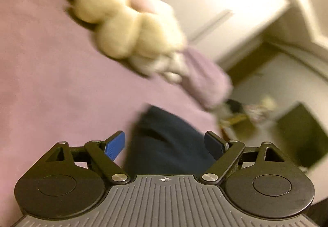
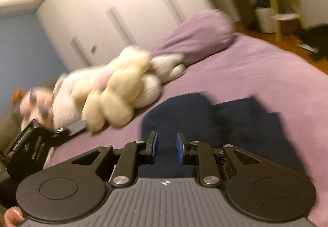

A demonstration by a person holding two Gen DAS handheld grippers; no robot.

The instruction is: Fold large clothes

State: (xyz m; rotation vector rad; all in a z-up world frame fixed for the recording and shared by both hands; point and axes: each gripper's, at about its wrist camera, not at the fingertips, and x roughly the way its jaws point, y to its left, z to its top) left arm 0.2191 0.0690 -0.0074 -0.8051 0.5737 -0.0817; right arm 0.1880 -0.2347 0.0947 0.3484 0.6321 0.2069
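Your left gripper: jaws wide apart, nothing between them, ribbed blue pads facing in. Right gripper: jaws apart with a narrower gap, also empty.

The garment is a dark navy fabric, soft and matte, bunched into a rounded lump with a flatter panel off to 3 o'clock. It lies on the bed, directly ahead of both grippers at 12 o'clock, close to the fingertips; contact I cannot tell. In the left view it fills the gap between the pads.

The bed has a smooth lilac sheet. At 11 o'clock of the garment sits a plush toy, cream, fuzzy, built of rounded lobes, lying on the sheet. Behind it is a lilac pillow, puffy and creased. Both views are motion-blurred.

The left gripper's black linkage shows at 9 o'clock in the right view.
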